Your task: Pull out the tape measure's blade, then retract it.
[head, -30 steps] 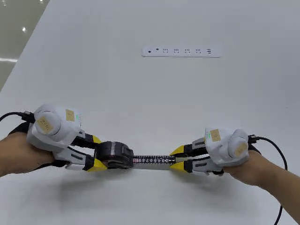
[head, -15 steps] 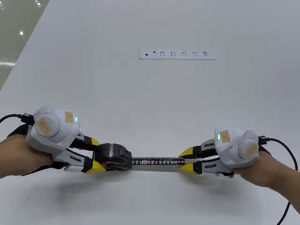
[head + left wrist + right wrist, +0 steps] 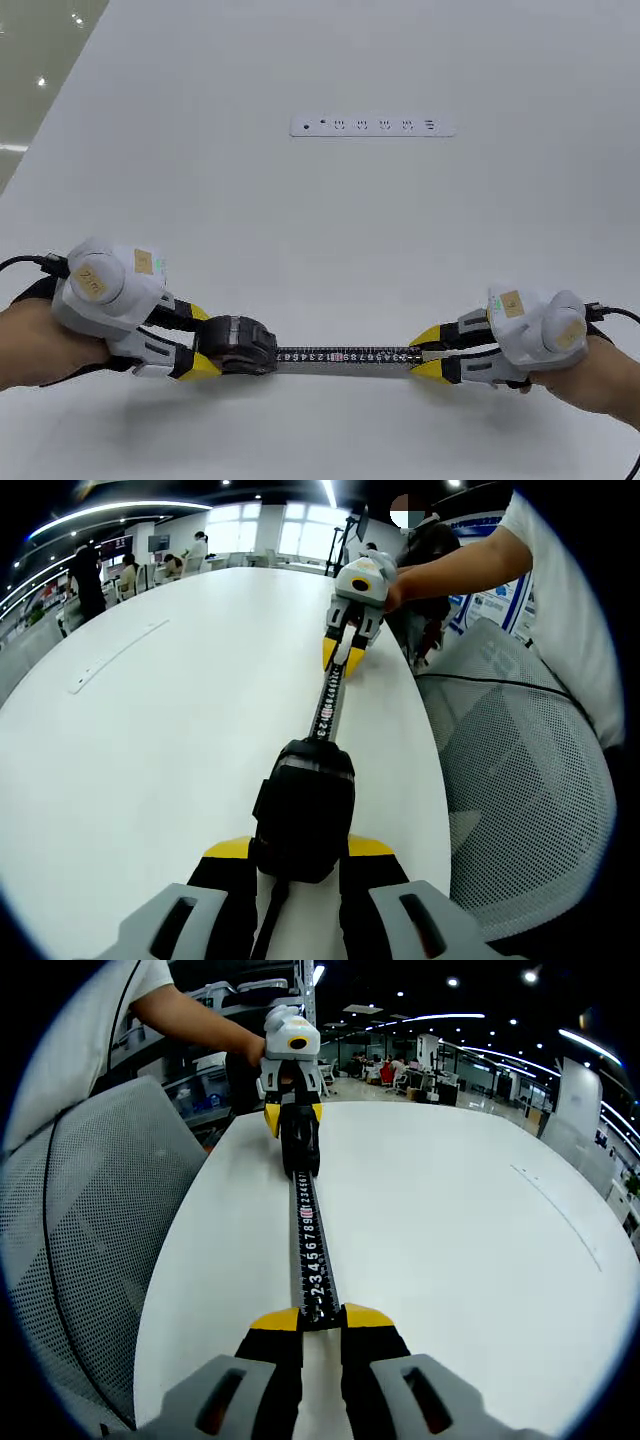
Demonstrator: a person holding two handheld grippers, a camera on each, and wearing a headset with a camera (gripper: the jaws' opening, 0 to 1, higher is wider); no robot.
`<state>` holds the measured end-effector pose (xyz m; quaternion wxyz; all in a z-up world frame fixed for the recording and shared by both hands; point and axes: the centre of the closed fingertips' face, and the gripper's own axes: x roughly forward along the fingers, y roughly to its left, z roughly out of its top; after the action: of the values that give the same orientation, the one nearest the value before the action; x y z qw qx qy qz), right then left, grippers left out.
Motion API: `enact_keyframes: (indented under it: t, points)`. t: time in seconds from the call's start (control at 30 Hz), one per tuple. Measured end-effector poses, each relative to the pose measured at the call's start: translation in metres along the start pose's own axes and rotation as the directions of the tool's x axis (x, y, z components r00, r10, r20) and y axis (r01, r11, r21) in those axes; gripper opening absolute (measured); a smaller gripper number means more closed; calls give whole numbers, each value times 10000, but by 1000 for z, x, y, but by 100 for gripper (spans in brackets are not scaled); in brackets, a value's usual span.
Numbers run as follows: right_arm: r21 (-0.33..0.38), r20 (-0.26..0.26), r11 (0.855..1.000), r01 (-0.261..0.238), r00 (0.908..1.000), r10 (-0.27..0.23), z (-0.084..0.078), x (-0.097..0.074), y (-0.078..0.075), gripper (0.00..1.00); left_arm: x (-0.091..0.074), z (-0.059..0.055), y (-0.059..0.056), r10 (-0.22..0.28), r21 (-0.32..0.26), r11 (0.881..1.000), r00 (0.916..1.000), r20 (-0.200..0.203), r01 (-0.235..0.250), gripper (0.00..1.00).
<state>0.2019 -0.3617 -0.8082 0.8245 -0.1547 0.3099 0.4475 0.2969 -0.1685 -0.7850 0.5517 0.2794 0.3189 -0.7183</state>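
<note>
A black tape measure case (image 3: 238, 345) rests on the white table near its front edge, and my left gripper (image 3: 203, 342) is shut on it; the same case (image 3: 302, 810) sits between the yellow-tipped jaws in the left gripper view. Its dark numbered blade (image 3: 345, 356) runs out to the right. My right gripper (image 3: 429, 357) is shut on the blade's end, which shows as the blade tip (image 3: 316, 1312) between my jaws in the right gripper view. The case (image 3: 299, 1142) and left gripper (image 3: 292, 1112) lie at the blade's far end there.
A white power strip (image 3: 372, 127) lies flat further back on the white table (image 3: 300, 230). A grey mesh chair (image 3: 520, 790) stands beside the table edge. People and desks fill the room behind.
My right gripper has moved to the right with the blade's end, so more blade is out of the case. The left gripper and case have stayed about where they were.
</note>
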Motion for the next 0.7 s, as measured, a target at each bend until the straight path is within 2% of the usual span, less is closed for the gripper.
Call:
enact_keyframes:
  t: [0.7]
  points:
    - [351, -409, 9987, 383, 9985, -368, -29, -34, -6, 11, 1, 1, -1, 33, 21, 10000, 9999, -110, -33, 29]
